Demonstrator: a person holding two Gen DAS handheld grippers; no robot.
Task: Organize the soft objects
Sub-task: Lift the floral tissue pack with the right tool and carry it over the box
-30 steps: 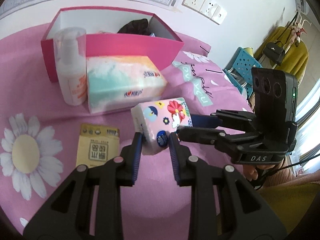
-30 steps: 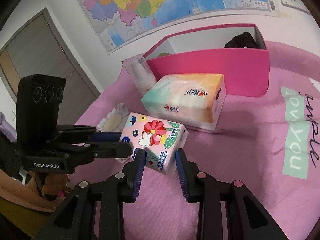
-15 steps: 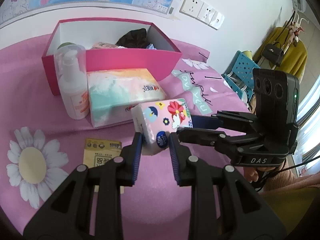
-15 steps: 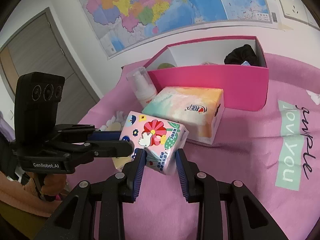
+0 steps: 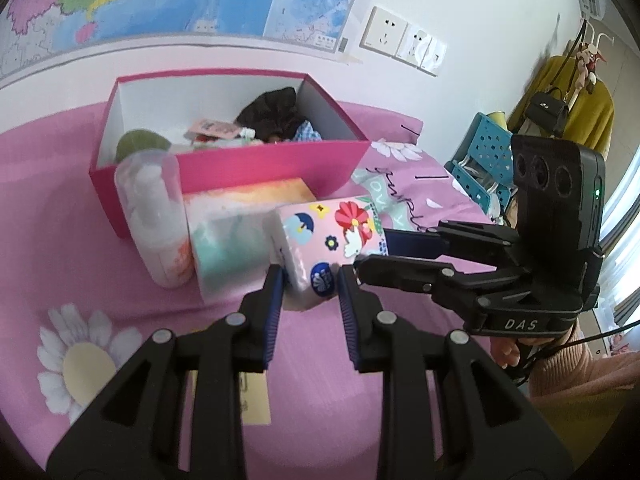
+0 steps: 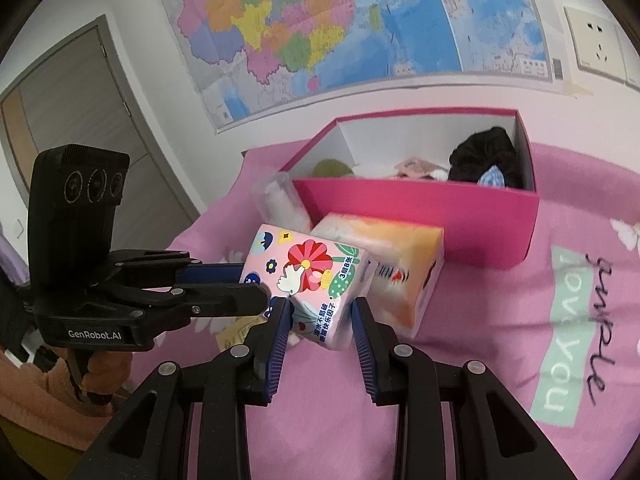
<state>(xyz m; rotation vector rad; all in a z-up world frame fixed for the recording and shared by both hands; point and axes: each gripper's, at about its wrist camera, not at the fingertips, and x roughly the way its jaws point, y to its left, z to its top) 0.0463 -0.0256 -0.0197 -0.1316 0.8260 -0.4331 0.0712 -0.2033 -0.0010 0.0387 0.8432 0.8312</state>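
A pink flowered tissue pack (image 5: 320, 236) is held in the air by both grippers, one at each end. My left gripper (image 5: 310, 282) is shut on its near end; in the right wrist view it (image 6: 256, 286) comes in from the left. My right gripper (image 6: 320, 312) is shut on the other end of the pack (image 6: 312, 272); in the left wrist view it (image 5: 368, 252) comes in from the right. The pack hangs above a larger pastel tissue box (image 5: 240, 224) on the pink bedspread. An open pink box (image 5: 280, 160) behind holds dark cloth (image 5: 276, 116) and small items.
A white pump bottle (image 5: 154, 216) stands left of the pastel tissue box, against the pink box (image 6: 420, 208). A yellow packet (image 5: 254, 400) lies on the bedspread under my left gripper. A wall with a map and sockets is behind. A blue crate (image 5: 484, 160) stands off the bed's right.
Both grippers have lifted the flowered tissue pack and carried it toward the pink box. The inside of the box now shows more fully.
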